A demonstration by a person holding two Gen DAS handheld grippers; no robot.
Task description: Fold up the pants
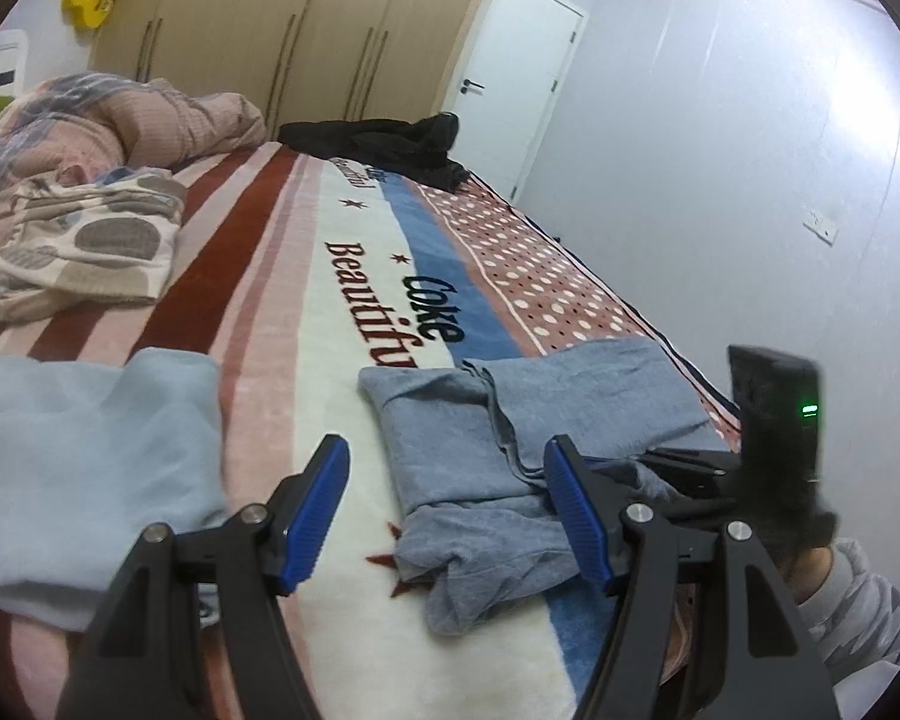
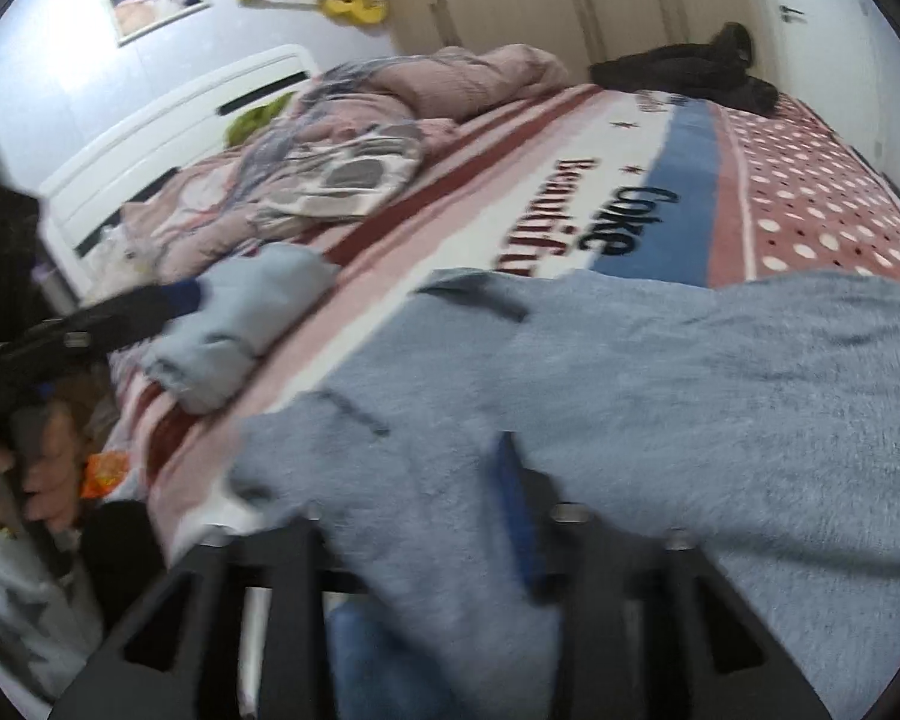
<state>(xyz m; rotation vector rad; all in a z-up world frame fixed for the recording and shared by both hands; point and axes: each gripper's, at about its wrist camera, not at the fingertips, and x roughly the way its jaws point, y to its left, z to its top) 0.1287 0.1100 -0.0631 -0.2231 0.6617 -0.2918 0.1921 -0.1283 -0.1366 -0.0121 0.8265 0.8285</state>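
A fuzzy striped blanket [image 1: 306,276] is covering the bed. Toward its left edge, a pale blue folded cloth [image 1: 84,468] is lying soft and rounded. Right of it, the left tool [image 1: 450,510] is hovering above the blanket with its ribbed blue pads well apart, gripping nothing. Further right on the blanket, the grey-blue pants [image 1: 510,480] are lying folded into a thick, fleecy, roughly square bundle. The right tool [image 2: 426,516] is sitting at the pants' near edge, fabric draping over it; its grip is too blurred to tell.
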